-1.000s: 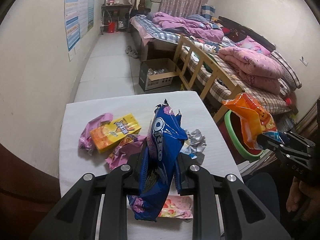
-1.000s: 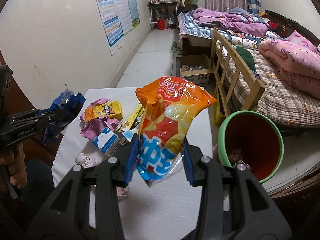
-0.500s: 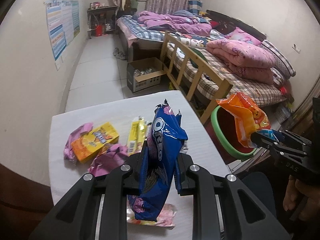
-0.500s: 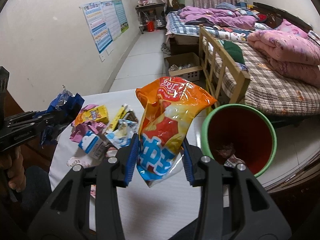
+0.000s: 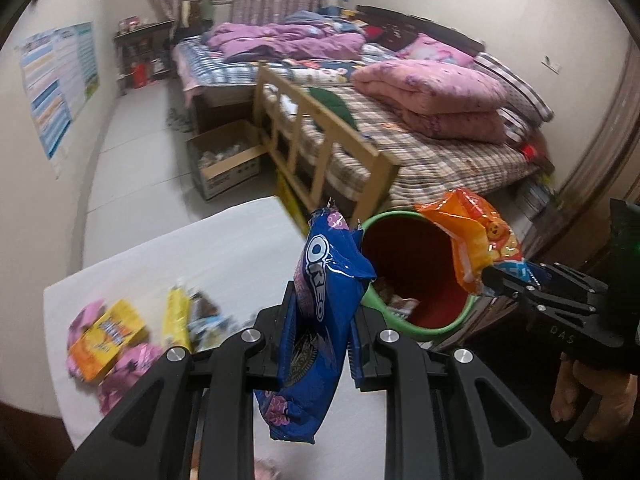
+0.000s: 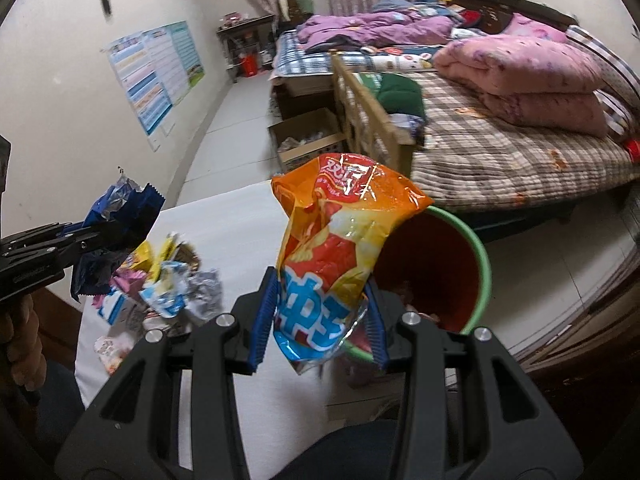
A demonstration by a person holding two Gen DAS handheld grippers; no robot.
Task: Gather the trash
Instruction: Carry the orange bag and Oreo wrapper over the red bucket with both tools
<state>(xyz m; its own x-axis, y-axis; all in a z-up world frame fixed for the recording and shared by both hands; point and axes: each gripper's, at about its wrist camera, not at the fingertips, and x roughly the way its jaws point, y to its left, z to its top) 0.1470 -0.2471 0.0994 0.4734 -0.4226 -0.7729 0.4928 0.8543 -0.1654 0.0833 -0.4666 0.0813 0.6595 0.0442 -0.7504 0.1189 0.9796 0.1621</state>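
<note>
Two black two-finger grippers each hold one snack wrapper above a white-covered table [image 5: 224, 248] in a bedroom. The left gripper [image 5: 318, 338] is clamped on a crumpled blue foil packet [image 5: 320, 320] lettered "OREO"; the right gripper [image 6: 320, 320] pinches an orange-and-blue crisp bag [image 6: 332, 256] printed with Chinese characters. Both hang beside one round red bin with a green rim [image 6: 478, 248], which stands just off the table's edge. More wrappers and a yellow carton [image 5: 106, 332] lie heaped on the table, too blurred to count.
</note>
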